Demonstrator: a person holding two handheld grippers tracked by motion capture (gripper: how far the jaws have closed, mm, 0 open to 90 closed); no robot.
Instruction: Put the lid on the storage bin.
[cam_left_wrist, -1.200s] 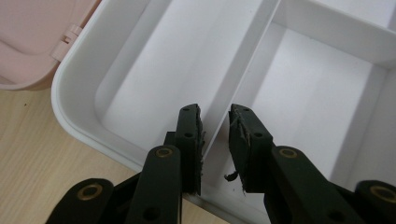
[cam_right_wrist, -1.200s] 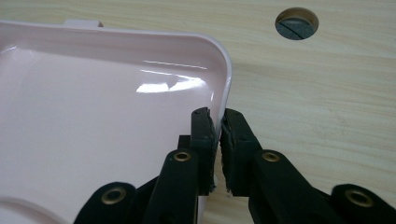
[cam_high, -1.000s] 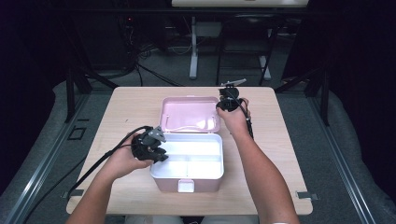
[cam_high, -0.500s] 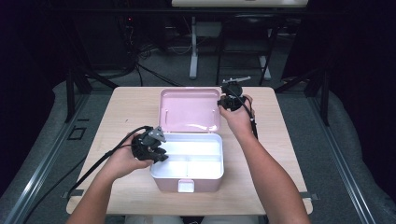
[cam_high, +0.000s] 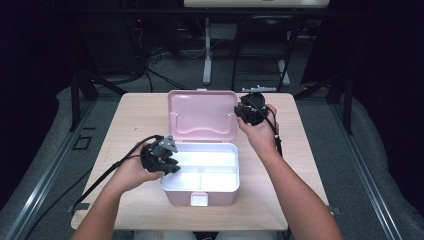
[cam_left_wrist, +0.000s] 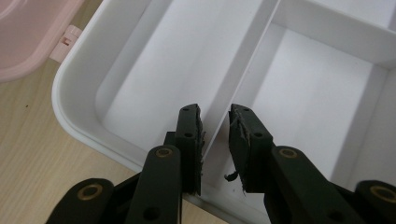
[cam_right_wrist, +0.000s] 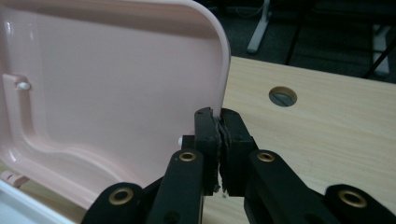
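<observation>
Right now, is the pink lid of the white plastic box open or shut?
Open. The pink plastic lid stands raised behind the white divided box, its inner face showing, its edge pinched by the right tongs.

Lid (cam_high: 202, 116) stands behind box (cam_high: 200, 187) on table (cam_high: 125, 115).

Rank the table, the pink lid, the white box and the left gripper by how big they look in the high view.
1. table
2. pink lid and white box: look about alike, and the lid is tilted up, so no ranking.
3. left gripper
</observation>
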